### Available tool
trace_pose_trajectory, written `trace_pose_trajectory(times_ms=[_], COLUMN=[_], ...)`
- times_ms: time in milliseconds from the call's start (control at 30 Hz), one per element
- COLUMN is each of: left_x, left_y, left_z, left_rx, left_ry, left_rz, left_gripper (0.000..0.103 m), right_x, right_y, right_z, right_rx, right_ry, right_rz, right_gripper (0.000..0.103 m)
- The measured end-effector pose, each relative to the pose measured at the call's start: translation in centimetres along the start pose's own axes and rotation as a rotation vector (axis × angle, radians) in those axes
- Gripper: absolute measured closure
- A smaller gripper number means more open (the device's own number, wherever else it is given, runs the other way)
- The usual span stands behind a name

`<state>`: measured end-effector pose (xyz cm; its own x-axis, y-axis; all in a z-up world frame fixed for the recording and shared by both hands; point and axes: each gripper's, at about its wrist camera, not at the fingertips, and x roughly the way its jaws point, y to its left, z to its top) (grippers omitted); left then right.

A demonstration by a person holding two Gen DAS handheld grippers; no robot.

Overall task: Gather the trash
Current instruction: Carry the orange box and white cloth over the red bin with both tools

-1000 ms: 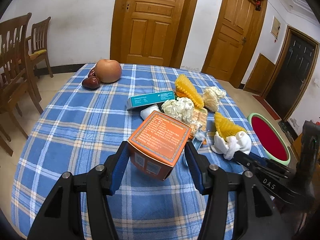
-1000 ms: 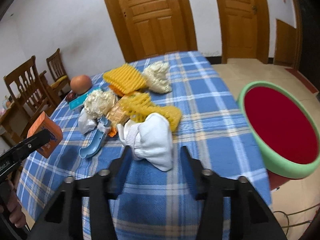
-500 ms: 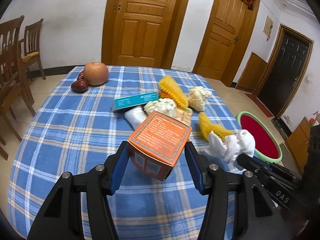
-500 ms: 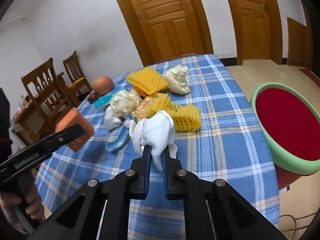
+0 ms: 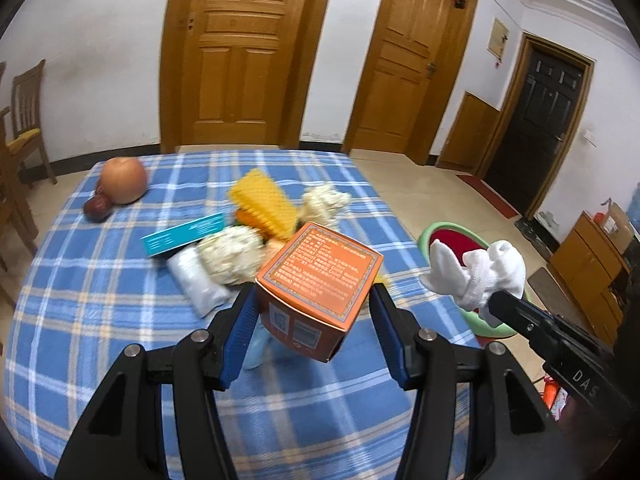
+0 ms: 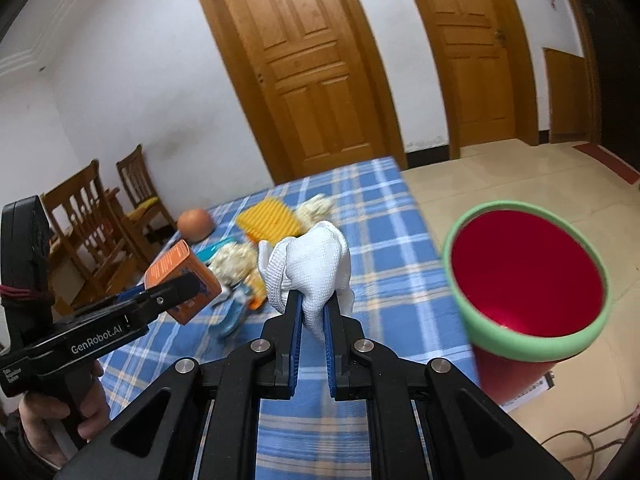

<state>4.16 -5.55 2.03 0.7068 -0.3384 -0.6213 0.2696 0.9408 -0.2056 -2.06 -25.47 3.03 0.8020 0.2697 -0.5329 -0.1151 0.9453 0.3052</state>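
Here, a crumpled white foam-net wrapper [image 6: 310, 264] is pinched between the nearly closed fingers of my right gripper [image 6: 312, 312], held up off the blue plaid tablecloth [image 6: 384, 240]. The red bin with a green rim [image 6: 528, 280] stands on the floor beside the table, to the right of that gripper and lower — so the right hand is nearer. My left gripper [image 5: 314, 316], jaws spread wide, clamps an orange cardboard box [image 5: 316, 284] above the table. Behind it lies the remaining litter — yellow foam netting [image 5: 262, 200] and a teal carton [image 5: 184, 234].
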Motion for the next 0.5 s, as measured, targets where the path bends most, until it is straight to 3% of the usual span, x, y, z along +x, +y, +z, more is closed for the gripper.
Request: trace_pose_trajectory(times_ms=[500], left_x=[6.8], left_y=[-8.6], left_z=[2.3], left_rx=[0.122], left_ry=[0.074], left_rz=[-0.112], left_gripper=[0.046], right_x=[-0.9], right_y=[-9.1], right_z=[1.2], right_rx=[0.123], right_ry=[-0.039], right_rz=[-0.212], right_gripper=[0.093])
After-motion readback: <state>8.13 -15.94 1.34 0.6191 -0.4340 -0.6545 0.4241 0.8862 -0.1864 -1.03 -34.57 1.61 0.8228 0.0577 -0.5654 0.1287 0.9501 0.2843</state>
